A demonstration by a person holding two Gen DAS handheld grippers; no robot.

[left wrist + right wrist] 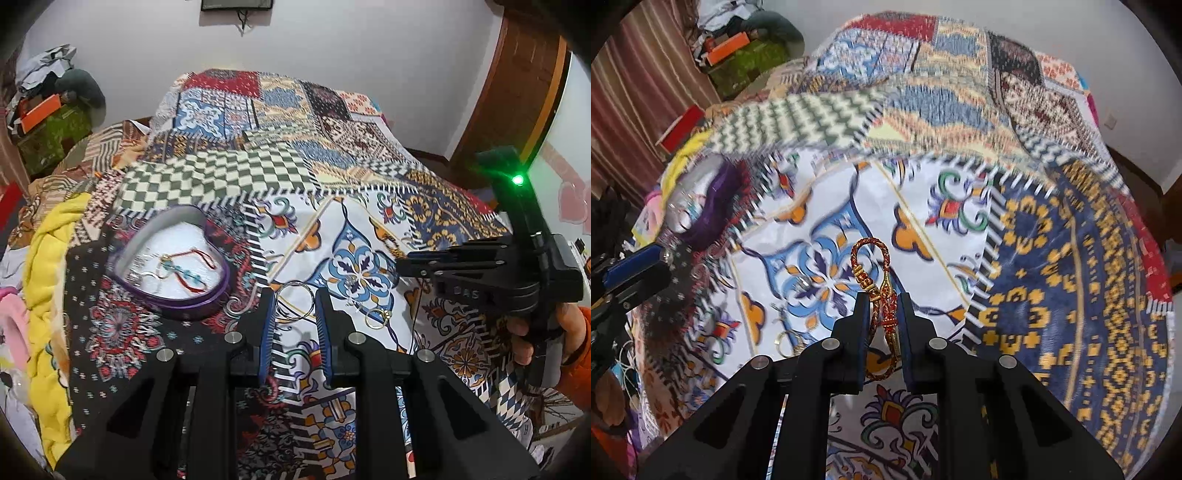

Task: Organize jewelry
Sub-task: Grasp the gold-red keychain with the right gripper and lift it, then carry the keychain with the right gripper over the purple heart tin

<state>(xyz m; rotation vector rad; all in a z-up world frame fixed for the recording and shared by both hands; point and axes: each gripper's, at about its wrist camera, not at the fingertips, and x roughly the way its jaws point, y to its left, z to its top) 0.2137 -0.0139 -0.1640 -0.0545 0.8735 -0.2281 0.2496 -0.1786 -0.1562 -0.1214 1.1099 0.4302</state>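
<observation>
sitting at far left on the patterned bedspread (pixel 207 177): purple heart-shaped box (pixel 173 264), lid off, red cord and beaded pieces inside. just right of it, left claw (pixel 295 306) parted wide and empty, thin silver rings (pixel 295 304) lying on the cloth between the tips. next, small gold ring (pixel 376 318) loose on the bed. farther right, right claw (pixel 882 306) nearly closed, pinching a red-and-gold braided bracelet (pixel 873 258), loop sticking up past the tips.

1. We see the left wrist view look forward over the patchwork bedspread (pixel 332 229), fairly high, facing the far wall.
2. Right wrist view sits closer; both share the white-blue floral patch.
</observation>
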